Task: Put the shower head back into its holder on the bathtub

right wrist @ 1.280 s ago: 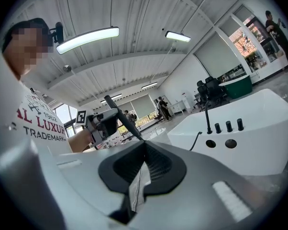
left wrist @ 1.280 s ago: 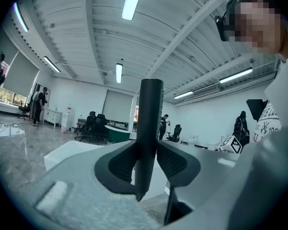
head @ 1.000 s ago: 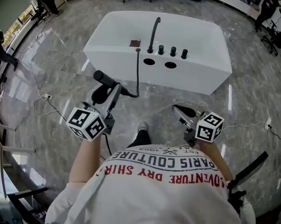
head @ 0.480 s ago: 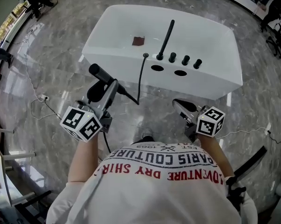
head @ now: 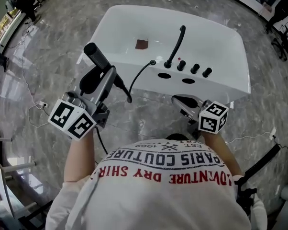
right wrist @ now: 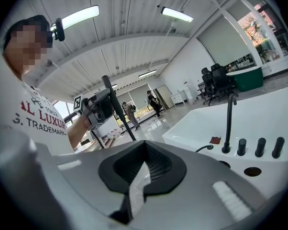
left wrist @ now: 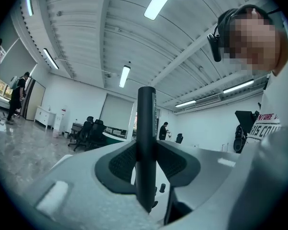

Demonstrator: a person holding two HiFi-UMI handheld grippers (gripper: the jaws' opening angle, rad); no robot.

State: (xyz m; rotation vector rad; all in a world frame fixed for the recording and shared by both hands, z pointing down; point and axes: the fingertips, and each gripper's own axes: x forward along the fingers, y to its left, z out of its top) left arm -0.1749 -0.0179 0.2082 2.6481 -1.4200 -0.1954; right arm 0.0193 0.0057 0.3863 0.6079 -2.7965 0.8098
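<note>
The black shower head [head: 102,63] is a slim wand, and my left gripper [head: 100,78] is shut on its handle. It stands nearly upright between the pads [left wrist: 145,147], just left of the white bathtub's [head: 134,75] near corner. Its black hose [head: 137,75] curves to the tub deck. On the deck are a tall black spout [head: 177,44], three knobs [head: 195,68] and two dark holes [head: 165,74]. My right gripper [head: 178,100] is shut and holds nothing, a little short of the tub's near wall. The right gripper view shows its jaws [right wrist: 144,164] together and the tub [right wrist: 273,116] ahead.
A small brown square [head: 142,43] lies inside the tub. A white cable and plug [head: 38,104] trail over the grey marble floor at the left. People and office chairs [right wrist: 213,83] stand far back in the room.
Both grippers have come closer to the bathtub, which now fills more of the head view. The left gripper has carried the shower head forward and slightly higher. The right gripper stays shut.
</note>
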